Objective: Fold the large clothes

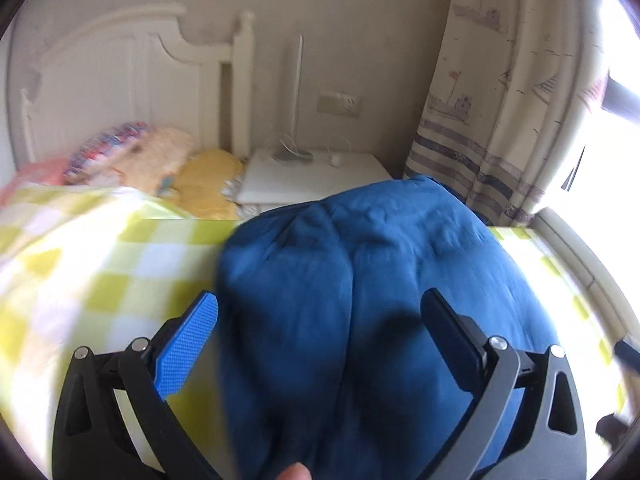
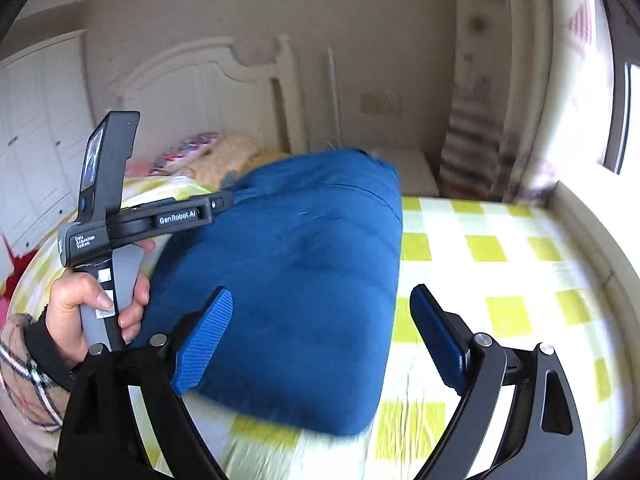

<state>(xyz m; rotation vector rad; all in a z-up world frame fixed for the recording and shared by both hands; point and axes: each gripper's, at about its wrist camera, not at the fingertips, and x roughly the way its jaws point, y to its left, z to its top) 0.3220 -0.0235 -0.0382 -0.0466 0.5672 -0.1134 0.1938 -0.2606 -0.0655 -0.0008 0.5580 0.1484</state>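
A bulky dark blue garment (image 1: 360, 280) lies folded in a thick bundle on the bed's green-and-white checked sheet (image 1: 120, 272). My left gripper (image 1: 320, 298) is open, its fingers spread wide over the bundle's near part, and the pads do not press the cloth. In the right wrist view the blue garment (image 2: 300, 280) lies left of centre. My right gripper (image 2: 320, 294) is open over its near right edge, its left pad (image 2: 204, 340) above the cloth and its right pad above the checked sheet (image 2: 500, 280). A hand (image 2: 80, 304) holds the left tool's handle beside the garment's left side.
A white headboard (image 1: 120, 80) stands at the back, with pillows and soft toys (image 1: 160, 164) before it. To its right are a white nightstand (image 1: 312, 176) with a lamp and a patterned curtain (image 1: 500, 100). A window ledge (image 2: 592, 220) runs along the bed's right side, and a wardrobe (image 2: 36, 140) stands at far left.
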